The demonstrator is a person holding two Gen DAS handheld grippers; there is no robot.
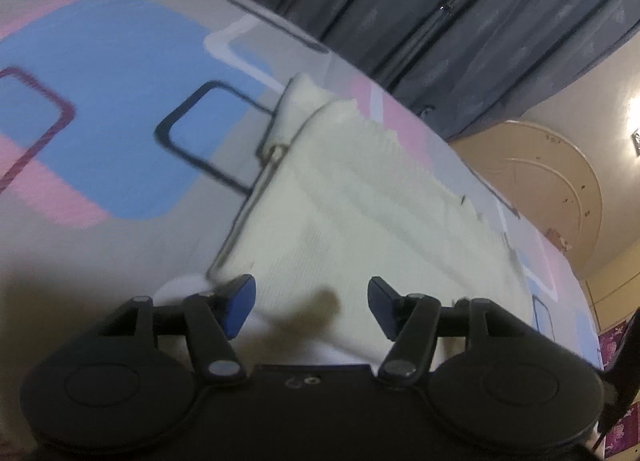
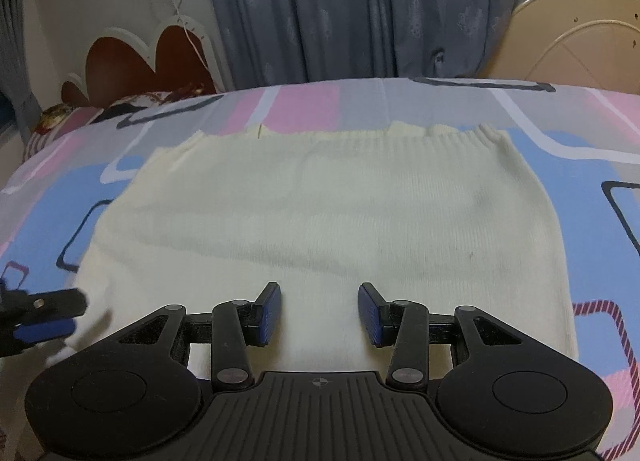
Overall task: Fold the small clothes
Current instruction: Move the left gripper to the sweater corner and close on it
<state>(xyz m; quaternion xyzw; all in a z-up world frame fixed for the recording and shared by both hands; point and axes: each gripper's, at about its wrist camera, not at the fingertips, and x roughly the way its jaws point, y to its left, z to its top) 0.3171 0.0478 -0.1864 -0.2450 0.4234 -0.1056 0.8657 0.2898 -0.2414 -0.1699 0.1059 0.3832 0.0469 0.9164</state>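
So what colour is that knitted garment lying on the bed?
Cream, an off-white rib knit. The knitted garment shows best in the right wrist view, spread flat on the patterned bedsheet.

The cream garment (image 2: 320, 213) is a knit, fine ribbed texture all over with a chunkier ribbed band along its top edge, soft and matt. Under it the bedsheet (image 2: 304, 101) looks like smooth printed cotton, no sheen. Both the left gripper (image 1: 312, 307) and the right gripper (image 2: 319, 311) are matt black plastic with little metal rivets, and the pads (image 2: 270, 313) are blue, finely ridged rubbery stuff. Grey curtain (image 2: 320, 9) at the top of the frame is thin patterned cloth.
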